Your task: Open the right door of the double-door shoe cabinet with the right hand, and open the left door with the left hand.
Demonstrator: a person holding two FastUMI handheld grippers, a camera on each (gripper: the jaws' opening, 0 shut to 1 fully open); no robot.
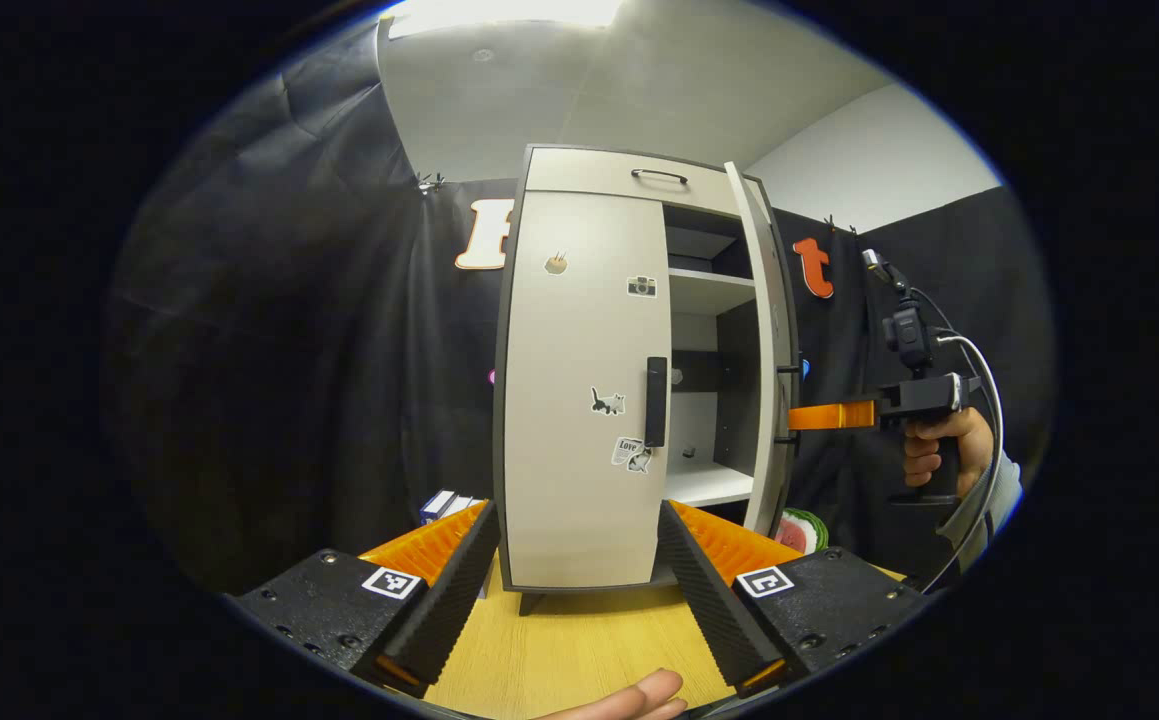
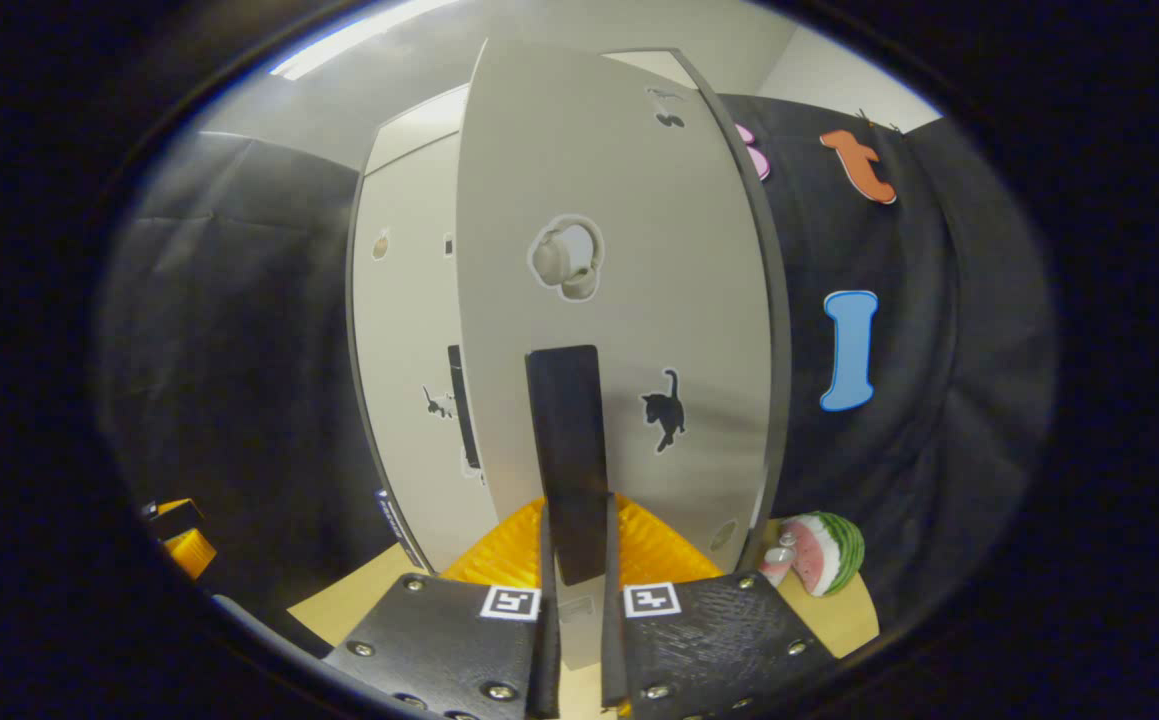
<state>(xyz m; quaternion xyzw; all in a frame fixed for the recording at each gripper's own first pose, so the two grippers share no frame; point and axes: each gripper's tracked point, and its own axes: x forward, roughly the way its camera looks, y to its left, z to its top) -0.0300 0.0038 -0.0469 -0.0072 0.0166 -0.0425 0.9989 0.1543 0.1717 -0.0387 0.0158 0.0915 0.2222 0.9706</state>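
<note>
Right now my right gripper has its fingers clamped on the right door handle, a flat dark vertical bar, and the right door stands swung well out from the shoe cabinet. To finish this well I'd judge: pull along the hinge arc, not straight back, and keep the pinch square on the bar so it doesn't slip.

My left gripper hangs with fingers wide apart, short of the closed left door. Its left door handle, same dark bar, sits at the door's inner edge, so I should line up there, then close.

Cabinet is on the table, a pale wood-grain top. Doors are smooth matte off-white panels with small stickers; shelves inside are plain white board. Finger pads look ribbed. A watermelon-slice toy lies by the cabinet's right foot.
</note>
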